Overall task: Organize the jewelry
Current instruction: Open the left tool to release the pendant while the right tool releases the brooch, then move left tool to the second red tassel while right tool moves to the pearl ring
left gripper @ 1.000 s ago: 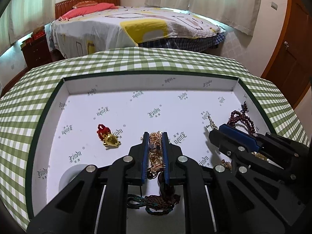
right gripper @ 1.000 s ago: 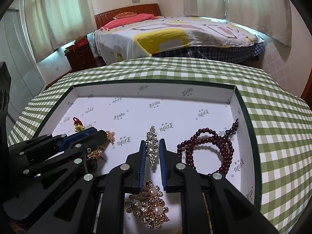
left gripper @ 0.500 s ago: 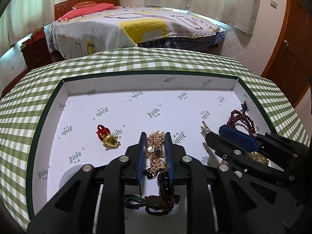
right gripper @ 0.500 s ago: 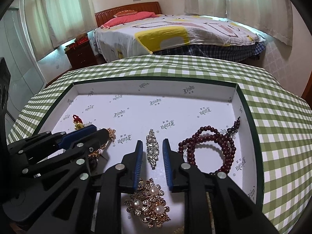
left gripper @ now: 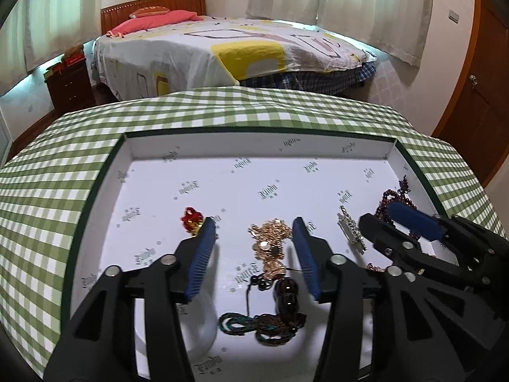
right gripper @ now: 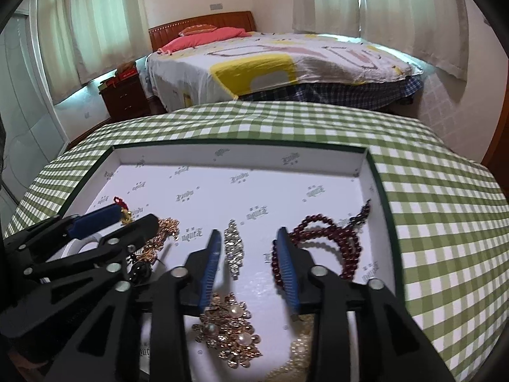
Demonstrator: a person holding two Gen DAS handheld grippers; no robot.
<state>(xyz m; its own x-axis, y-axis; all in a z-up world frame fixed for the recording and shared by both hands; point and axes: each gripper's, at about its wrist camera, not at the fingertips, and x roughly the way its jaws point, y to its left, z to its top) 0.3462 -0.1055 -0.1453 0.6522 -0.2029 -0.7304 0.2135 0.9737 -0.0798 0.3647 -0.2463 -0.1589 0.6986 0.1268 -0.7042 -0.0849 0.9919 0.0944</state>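
A shallow white box (left gripper: 254,149) with a dark green rim holds the jewelry. My left gripper (left gripper: 254,222) has its jaws opening. A gold chain piece (left gripper: 270,238) lies loose on the box floor between them, touching neither pad. A dark bead cord (left gripper: 286,296) trails back from it. My right gripper (right gripper: 248,232) also has its jaws opening. A rhinestone strip (right gripper: 233,248) lies between them, nearer the left pad and not pressed. A dark red bead bracelet (right gripper: 331,238) sits just right of this gripper. A pearl and gold brooch (right gripper: 229,328) lies under it.
A red and gold charm (left gripper: 191,219) lies by the left gripper's left fingertip. A green and brown braided cord (left gripper: 261,321) is near the front. The box rests on a green checked tablecloth (right gripper: 429,207). A bed (right gripper: 286,63) stands beyond the table.
Both grippers' jaws have spread apart. The left one has let go of the gold chain piece, the right one of the rhinestone strip. Both pieces now lie on the box floor.
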